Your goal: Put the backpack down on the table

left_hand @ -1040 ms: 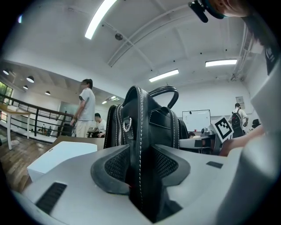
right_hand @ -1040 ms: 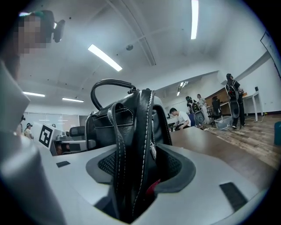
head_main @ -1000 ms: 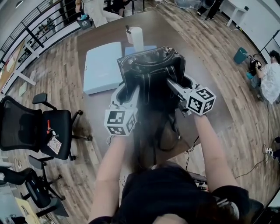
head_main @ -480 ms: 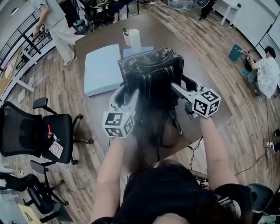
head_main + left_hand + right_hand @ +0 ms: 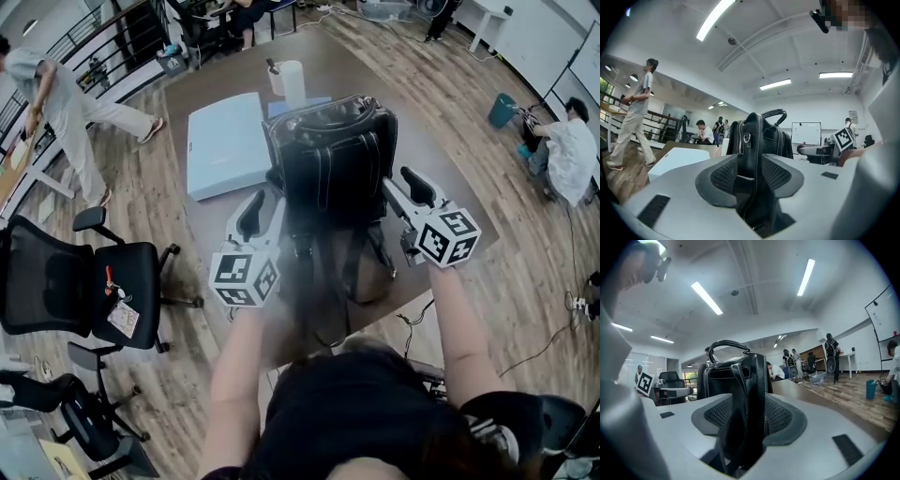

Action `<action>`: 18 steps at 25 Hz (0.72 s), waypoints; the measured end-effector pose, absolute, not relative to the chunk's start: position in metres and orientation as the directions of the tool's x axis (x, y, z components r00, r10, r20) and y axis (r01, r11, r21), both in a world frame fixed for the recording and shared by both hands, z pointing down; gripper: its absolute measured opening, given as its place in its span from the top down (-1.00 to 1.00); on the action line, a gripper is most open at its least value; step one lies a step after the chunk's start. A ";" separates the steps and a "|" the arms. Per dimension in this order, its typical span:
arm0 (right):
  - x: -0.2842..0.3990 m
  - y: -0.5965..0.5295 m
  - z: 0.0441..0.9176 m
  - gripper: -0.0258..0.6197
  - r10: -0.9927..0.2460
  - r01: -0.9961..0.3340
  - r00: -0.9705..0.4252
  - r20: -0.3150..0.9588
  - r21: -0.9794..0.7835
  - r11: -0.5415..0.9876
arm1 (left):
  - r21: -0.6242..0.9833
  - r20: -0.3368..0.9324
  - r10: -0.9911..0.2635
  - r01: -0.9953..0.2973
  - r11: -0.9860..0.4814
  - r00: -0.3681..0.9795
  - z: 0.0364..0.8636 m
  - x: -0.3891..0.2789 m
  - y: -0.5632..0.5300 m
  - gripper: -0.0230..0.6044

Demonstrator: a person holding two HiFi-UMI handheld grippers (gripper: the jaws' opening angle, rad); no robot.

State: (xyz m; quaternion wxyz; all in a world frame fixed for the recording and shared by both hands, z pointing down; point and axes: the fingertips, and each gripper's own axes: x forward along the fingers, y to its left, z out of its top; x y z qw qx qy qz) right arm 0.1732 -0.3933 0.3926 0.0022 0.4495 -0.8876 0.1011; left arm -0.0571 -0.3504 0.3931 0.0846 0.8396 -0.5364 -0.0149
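Note:
A black leather backpack (image 5: 328,159) stands upright on the dark brown table (image 5: 441,141), with its shoulder straps trailing toward me over the near edge. My left gripper (image 5: 258,208) is at its lower left side. In the left gripper view a black strap (image 5: 751,154) runs from the backpack (image 5: 761,133) down between the ribbed pads (image 5: 724,174) of the left gripper (image 5: 750,168), whose jaws are closing on it. My right gripper (image 5: 401,186) flanks the other side. In the right gripper view the right gripper (image 5: 743,413) likewise closes on a strap (image 5: 743,394) of the backpack (image 5: 726,376).
A flat light-blue case (image 5: 225,141) lies on the table left of the backpack, and a white paper roll (image 5: 292,80) stands behind it. A black office chair (image 5: 94,281) is at the left. One person (image 5: 56,103) walks at far left; another (image 5: 572,155) sits at right by a teal bin (image 5: 502,108).
Both grippers have drawn back toward me along the backpack's sides. The backpack stays upright, slightly farther right. The person at the back has walked leftward.

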 end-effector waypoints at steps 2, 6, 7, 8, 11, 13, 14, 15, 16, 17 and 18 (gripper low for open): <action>0.166 -0.386 0.392 0.23 -0.797 -0.798 -0.596 0.097 -0.180 0.575 | 0.164 0.063 -0.905 -0.899 -0.405 0.420 0.393 -0.064 -0.343 0.44; 0.153 -0.372 0.387 0.28 -0.796 -0.791 -0.599 0.085 -0.215 0.572 | 0.178 0.054 -0.910 -0.901 -0.395 0.410 0.389 -0.074 -0.330 0.52; 0.150 -0.369 0.386 0.30 -0.795 -0.790 -0.601 0.083 -0.216 0.574 | 0.181 0.053 -0.913 -0.903 -0.390 0.405 0.388 -0.078 -0.326 0.52; 0.146 -0.365 0.386 0.32 -0.793 -0.788 -0.603 0.083 -0.215 0.576 | 0.185 0.053 -0.916 -0.905 -0.383 0.398 0.388 -0.081 -0.322 0.53; 0.134 -0.353 0.387 0.41 -0.788 -0.783 -0.610 0.084 -0.216 0.583 | 0.198 0.050 -0.927 -0.914 -0.354 0.371 0.388 -0.095 -0.309 0.58; 0.127 -0.347 0.388 0.47 -0.785 -0.779 -0.615 0.083 -0.223 0.587 | 0.207 0.049 -0.935 -0.919 -0.334 0.351 0.388 -0.105 -0.301 0.63; 0.124 -0.345 0.388 0.49 -0.783 -0.776 -0.617 0.083 -0.227 0.588 | 0.212 0.051 -0.939 -0.922 -0.323 0.340 0.388 -0.110 -0.298 0.66; 0.120 -0.343 0.389 0.51 -0.780 -0.774 -0.620 0.083 -0.231 0.590 | 0.216 0.055 -0.942 -0.925 -0.311 0.330 0.389 -0.116 -0.294 0.68; 0.116 -0.341 0.391 0.53 -0.778 -0.771 -0.623 0.084 -0.235 0.592 | 0.219 0.059 -0.946 -0.928 -0.300 0.320 0.391 -0.121 -0.290 0.70; 0.112 -0.338 0.392 0.55 -0.774 -0.767 -0.627 0.086 -0.239 0.595 | 0.220 0.063 -0.949 -0.932 -0.290 0.310 0.392 -0.126 -0.287 0.71; 0.108 -0.336 0.393 0.56 -0.770 -0.763 -0.632 0.087 -0.242 0.599 | 0.220 0.067 -0.952 -0.935 -0.279 0.300 0.393 -0.130 -0.283 0.72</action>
